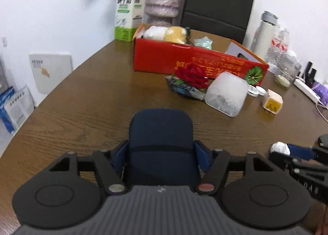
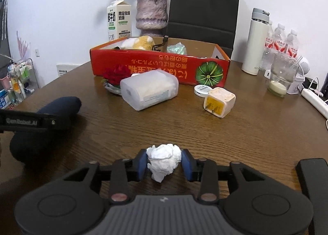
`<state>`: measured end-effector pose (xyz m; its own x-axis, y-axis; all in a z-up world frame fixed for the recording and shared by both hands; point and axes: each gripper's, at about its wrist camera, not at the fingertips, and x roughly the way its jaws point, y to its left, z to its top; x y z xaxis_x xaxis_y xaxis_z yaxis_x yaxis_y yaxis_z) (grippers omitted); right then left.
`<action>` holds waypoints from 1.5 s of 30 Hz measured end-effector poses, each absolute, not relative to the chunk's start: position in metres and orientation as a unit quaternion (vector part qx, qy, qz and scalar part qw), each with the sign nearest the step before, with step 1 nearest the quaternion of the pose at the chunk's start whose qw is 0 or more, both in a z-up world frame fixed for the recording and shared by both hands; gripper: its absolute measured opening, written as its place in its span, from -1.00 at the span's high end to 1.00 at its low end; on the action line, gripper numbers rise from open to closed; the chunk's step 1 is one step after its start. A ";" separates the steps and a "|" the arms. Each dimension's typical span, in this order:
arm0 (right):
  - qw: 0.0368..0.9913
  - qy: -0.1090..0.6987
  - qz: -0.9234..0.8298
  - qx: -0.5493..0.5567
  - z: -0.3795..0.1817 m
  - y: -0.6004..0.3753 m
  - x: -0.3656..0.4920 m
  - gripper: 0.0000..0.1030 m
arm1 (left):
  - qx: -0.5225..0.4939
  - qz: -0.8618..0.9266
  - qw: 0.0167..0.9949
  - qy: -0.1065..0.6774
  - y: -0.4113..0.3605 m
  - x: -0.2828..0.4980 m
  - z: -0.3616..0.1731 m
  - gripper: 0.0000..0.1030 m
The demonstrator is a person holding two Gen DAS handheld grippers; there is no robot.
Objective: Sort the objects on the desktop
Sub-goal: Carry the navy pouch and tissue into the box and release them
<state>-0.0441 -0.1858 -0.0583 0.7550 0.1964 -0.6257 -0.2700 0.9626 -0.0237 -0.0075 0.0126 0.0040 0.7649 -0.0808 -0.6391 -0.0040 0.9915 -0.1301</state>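
Note:
A dark navy soft case (image 1: 161, 130) lies lengthwise between the blue pads of my left gripper (image 1: 161, 149), which press on its two sides; this case (image 2: 55, 108) also shows at the left of the right wrist view. My right gripper (image 2: 164, 159) is shut on a crumpled white tissue ball (image 2: 164, 159) just above the brown table (image 2: 184, 128). Farther back stands an open red cardboard box (image 2: 143, 65) with a plush toy (image 2: 139, 43) inside. In front of it lie a red rose (image 2: 116, 75), a translucent plastic container (image 2: 149, 89), a white round disc (image 2: 202, 90) and a cream plug cube (image 2: 219, 101).
A milk carton (image 2: 119, 22), a vase of dried flowers (image 2: 151, 13) and a black paper bag (image 2: 205, 3) stand behind the box. To the right are a white flask (image 2: 256, 40), water bottles (image 2: 285, 42), a glass (image 2: 283, 79) and a power strip (image 2: 315, 101).

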 end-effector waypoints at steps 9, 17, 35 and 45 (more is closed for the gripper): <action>0.947 0.285 0.148 -0.019 -0.021 -0.193 -0.036 0.56 | -0.079 -0.047 0.959 0.266 0.011 -0.017 0.059 -0.18; 0.971 0.191 0.141 -0.029 0.059 -0.205 0.022 0.55 | -0.060 -0.056 0.980 0.184 0.010 0.078 0.147 -0.19; 0.911 0.387 0.134 0.043 0.028 -0.193 0.293 0.55 | -0.031 -0.019 0.917 0.397 0.011 0.274 0.069 -0.23; 0.878 0.468 0.099 -0.011 -0.042 -0.156 0.347 0.29 | -0.042 -0.027 0.905 0.422 0.011 0.294 0.048 -0.54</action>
